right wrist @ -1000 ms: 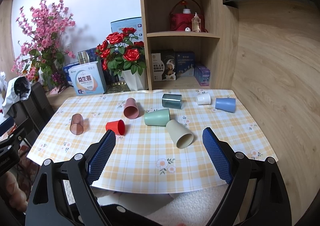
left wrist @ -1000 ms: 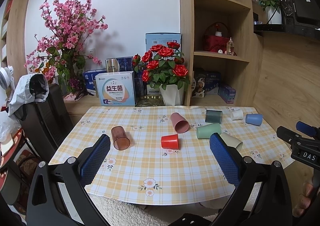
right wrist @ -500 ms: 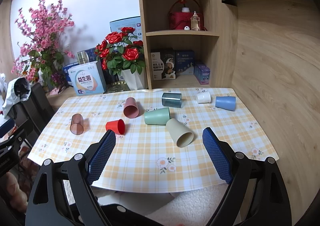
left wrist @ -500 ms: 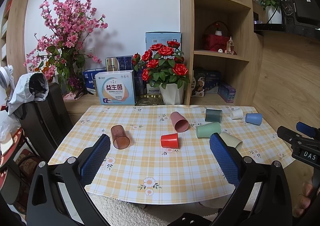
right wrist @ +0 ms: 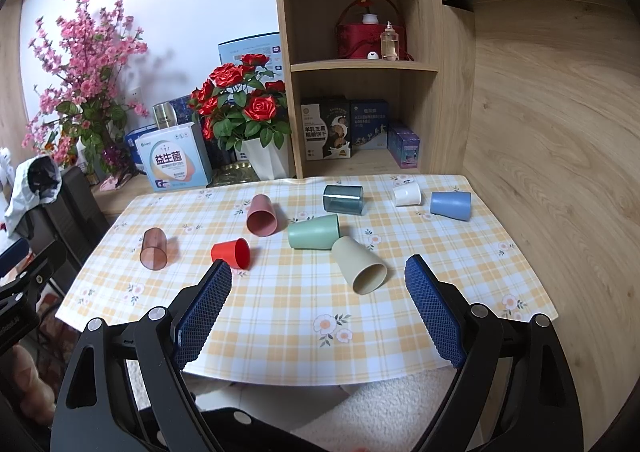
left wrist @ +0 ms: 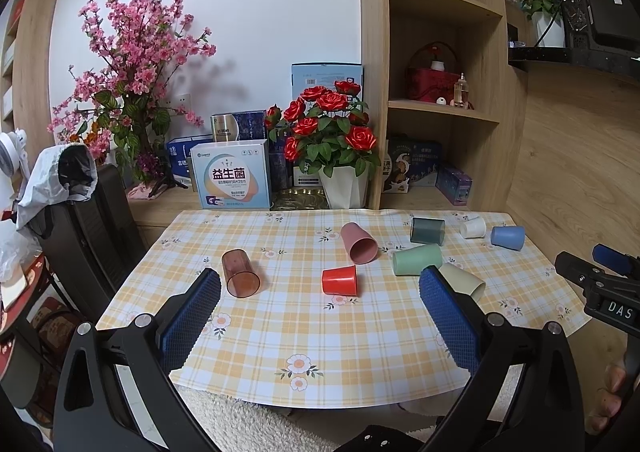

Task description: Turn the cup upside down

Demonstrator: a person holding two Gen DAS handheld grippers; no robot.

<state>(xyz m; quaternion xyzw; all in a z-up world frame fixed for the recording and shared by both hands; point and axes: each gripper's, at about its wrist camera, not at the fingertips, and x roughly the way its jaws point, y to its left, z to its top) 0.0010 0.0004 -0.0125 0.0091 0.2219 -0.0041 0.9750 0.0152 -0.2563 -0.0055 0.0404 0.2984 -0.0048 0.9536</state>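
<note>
- Left gripper and right gripper: blue-padded fingers spread wide, holding nothing, above the near edge of the checked yellow surface.
- Eight plastic cups lying on their sides there (none inverted): beige cup nearest the right gripper, touching the green cup.
- Red cup mid-surface, between the left fingers.

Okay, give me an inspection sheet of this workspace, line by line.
Surface: table under a checked floral cloth.
Job's things: eight cups, all on their sides, none flipped; beige cup nearest the right hand-held gripper, red cup ahead of the left hand-held gripper.
Clutter: nothing seen on the cloth.
Grippers: both open, empty, short of the table edge.
Cables: nothing seen.
Surroundings: rose pot, boxes, wooden shelf.
</note>
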